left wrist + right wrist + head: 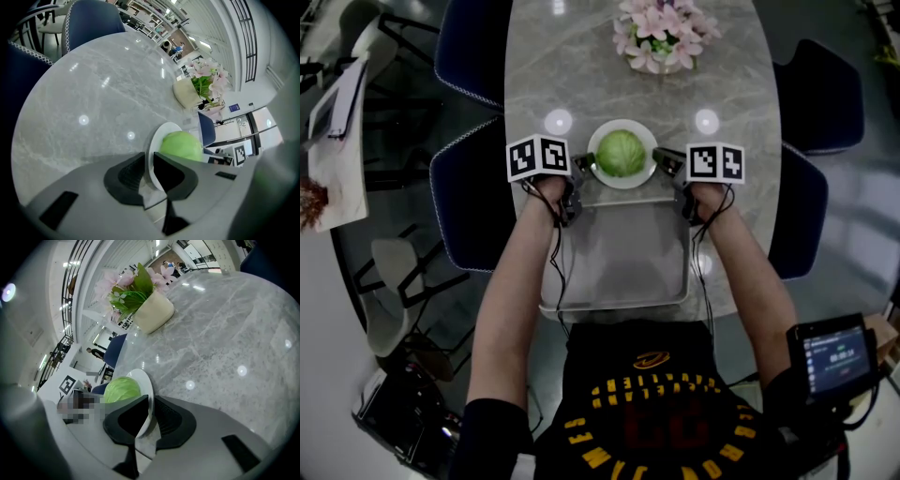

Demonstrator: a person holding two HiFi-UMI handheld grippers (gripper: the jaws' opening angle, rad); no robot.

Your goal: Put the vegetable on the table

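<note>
Because the cabbage (622,154) is round and would roll, we carry it on its white plate (601,134) rather than grip it directly. Our left hand-held gripper (584,166) pinches the plate's left rim and our right hand-held gripper (667,161) pinches the right rim. Both gripper views show the jaws closed onto the thin edge. Gripping two opposite sides holds the plate level, so the cabbage sits in its middle and touches neither gripper.

The plate lies over the grey marble worktop (553,56), just past the far edge of the tray (623,262), which sits at the worktop's near edge in front of us. We cannot tell whether the plate already rests on the stone or hangs just above it. We judge the spot was chosen between the tray and the pot of pink flowers (661,37) farther up, away from the worktop's sides.

What remains, in our view, is to make sure the plate bears on the worktop, then spread both pairs of jaws and draw them sideways without dragging the rim
</note>
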